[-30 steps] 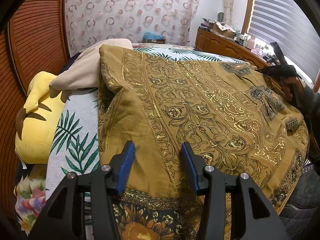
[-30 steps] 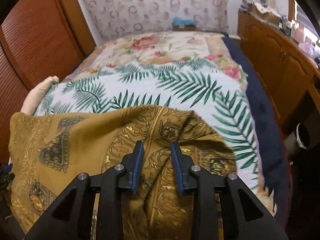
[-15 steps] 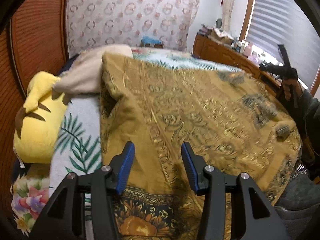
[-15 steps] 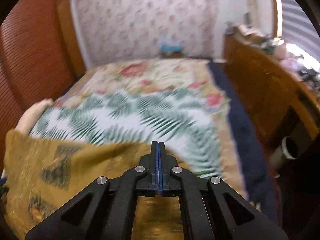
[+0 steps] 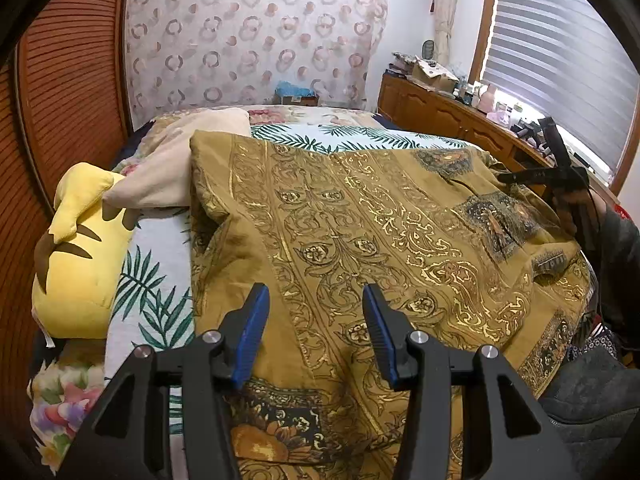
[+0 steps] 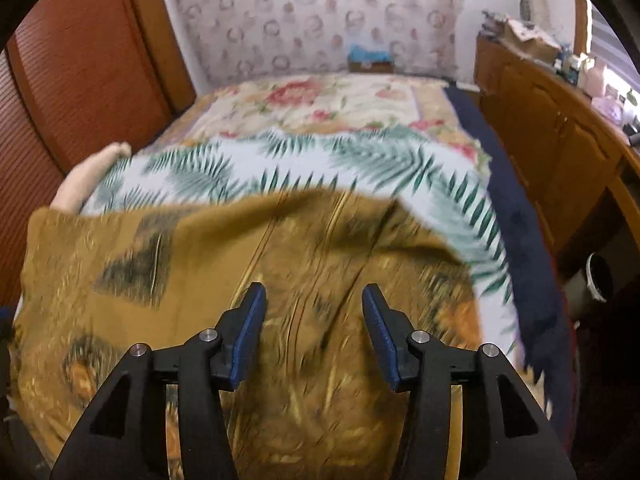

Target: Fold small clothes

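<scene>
on the palm-leaf bedspread [image 5: 152,304] the mustard patterned garment [image 5: 360,240] lies spread flat, far edge just beside the cream pillow [image 5: 180,168], yellow plush [image 5: 76,264] off its left side. left gripper [image 5: 316,328] hovers over the garment's near hem, jaws spread, nothing pinched. right gripper [image 6: 314,328] sits over the garment's other end, view blurred; jaws have just been opening, spread now, cloth below, not gripped.

Matt ochre cloth [image 5: 360,240] with shiny gold print; glossy wooden cabinet [image 6: 540,120].
</scene>
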### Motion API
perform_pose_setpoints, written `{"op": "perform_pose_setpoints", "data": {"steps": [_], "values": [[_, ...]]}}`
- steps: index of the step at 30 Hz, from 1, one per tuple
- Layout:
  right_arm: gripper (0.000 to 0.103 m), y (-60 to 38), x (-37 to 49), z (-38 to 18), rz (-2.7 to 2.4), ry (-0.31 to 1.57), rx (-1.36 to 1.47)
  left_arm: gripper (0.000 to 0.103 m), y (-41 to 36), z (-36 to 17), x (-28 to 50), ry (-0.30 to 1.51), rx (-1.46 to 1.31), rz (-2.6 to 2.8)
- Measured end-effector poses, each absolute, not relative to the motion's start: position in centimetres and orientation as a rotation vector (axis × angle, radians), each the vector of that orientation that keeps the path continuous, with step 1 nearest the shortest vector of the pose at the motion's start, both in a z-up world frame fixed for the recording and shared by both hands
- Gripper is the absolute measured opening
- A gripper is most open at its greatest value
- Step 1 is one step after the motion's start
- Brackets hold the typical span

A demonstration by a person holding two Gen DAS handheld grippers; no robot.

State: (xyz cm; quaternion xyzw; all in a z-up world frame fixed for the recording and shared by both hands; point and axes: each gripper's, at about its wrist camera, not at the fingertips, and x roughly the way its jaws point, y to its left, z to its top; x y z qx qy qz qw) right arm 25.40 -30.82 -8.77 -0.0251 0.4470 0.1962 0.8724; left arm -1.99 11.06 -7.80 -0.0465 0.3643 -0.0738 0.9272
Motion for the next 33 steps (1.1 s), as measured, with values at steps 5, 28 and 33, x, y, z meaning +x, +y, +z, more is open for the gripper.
{"op": "perform_pose_setpoints", "data": {"steps": [5, 28, 33], "values": [[0.005, -31.1, 23.7, -9.8, 0.485, 0.972, -0.005, 0.047, 11.1, -7.7, -2.0, 0.742, -0.099, -0.144], [0.050, -34.4, 11.2, -7.5, 0.413, 0.892, -0.115, 0.047, 13.2, -10.4, -2.9, 0.823, -0.113, -0.054], [0.050, -33.9, 9.4, -9.0, 0.434, 0.941, -0.106, 0.047, 13.2, -10.7, -2.8, 0.830, -0.122, -0.059]]}}
